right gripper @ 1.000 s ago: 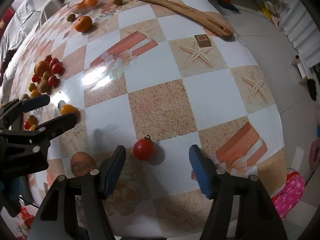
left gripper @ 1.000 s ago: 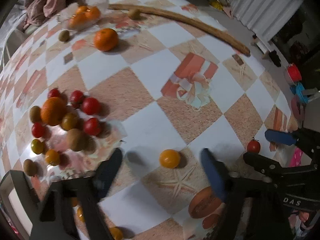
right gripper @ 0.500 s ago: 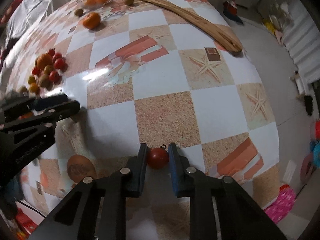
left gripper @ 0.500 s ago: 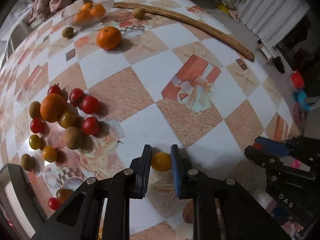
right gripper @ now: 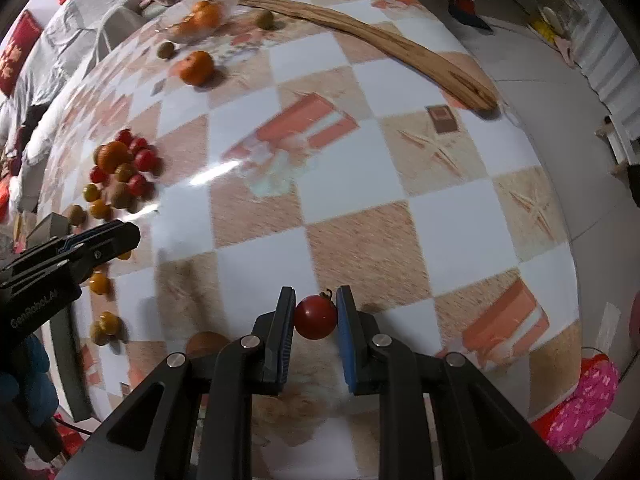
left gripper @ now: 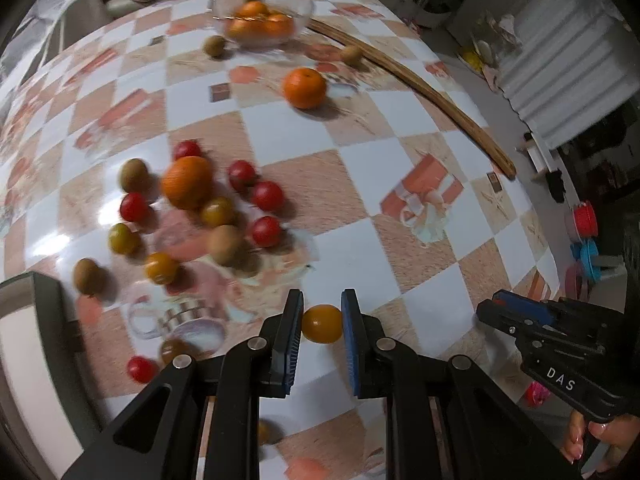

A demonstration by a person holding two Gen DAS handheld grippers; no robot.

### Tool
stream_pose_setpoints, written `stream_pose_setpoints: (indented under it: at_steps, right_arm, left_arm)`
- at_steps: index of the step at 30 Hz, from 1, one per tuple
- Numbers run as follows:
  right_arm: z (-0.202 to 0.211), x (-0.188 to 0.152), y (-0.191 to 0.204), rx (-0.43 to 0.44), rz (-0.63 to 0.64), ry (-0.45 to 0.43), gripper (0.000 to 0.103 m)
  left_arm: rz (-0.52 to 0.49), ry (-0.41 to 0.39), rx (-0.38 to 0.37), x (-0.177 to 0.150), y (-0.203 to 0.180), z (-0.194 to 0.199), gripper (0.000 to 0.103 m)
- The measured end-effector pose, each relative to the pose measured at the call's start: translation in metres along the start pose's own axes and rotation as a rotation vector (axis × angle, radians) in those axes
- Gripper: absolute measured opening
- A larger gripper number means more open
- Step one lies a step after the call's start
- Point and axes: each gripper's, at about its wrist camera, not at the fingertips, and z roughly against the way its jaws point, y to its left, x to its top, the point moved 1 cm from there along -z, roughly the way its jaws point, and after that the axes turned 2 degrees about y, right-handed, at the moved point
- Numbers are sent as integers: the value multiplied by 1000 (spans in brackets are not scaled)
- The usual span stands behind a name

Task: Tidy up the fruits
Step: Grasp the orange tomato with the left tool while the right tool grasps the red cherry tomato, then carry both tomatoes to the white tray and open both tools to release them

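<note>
Checkered oilcloth in white and tan covers the surface (left gripper: pixel 280 128), and motion blur softens most of the left wrist view. At the far left edge a grey boxy thing (left gripper: pixel 36 344) is cut off by the frame and hard to name. Right of it, left of centre, lies the fruit cluster (left gripper: pixel 192 208): I count one big orange, five red tomatoes, about three yellow ones and three brownish fruits, though blur makes the small ones uncertain. Lower left, one more red tomato (left gripper: pixel 140 369) sits beside a brown fruit half hidden behind the left tongs (left gripper: pixel 321 322). Those tongs are clenched on a yellow tomato (left gripper: pixel 322 323), at lower centre of the frame. At upper centre a glass bowl (left gripper: pixel 262 20) holds oranges, their number unclear through the glass; a single loose orange (left gripper: pixel 304 87) lies below and to its right. A long wooden stick (left gripper: pixel 420 88) curves toward the right edge.

In the right wrist view, the other tongs enter at the left edge, their tips blocking fruit behind them. At lower centre the right tongs (right gripper: pixel 316 316) are clamped on one red tomato (right gripper: pixel 315 317). A brown egg-like fruit (right gripper: pixel 206 342) just left of them is partly hidden by the tong arm.
</note>
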Motion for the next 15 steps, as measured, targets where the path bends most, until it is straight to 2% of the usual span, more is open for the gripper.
stream_pose_setpoints:
  at_steps: [7,15]
  right_arm:
    - [6,16,36,30,75,-12,23]
    - [2,36,116,79,222,-10,23]
  left_arm:
    - [83,-45,23,-12,27,25,21]
    - [223,-110,80,-33,86,62,21]
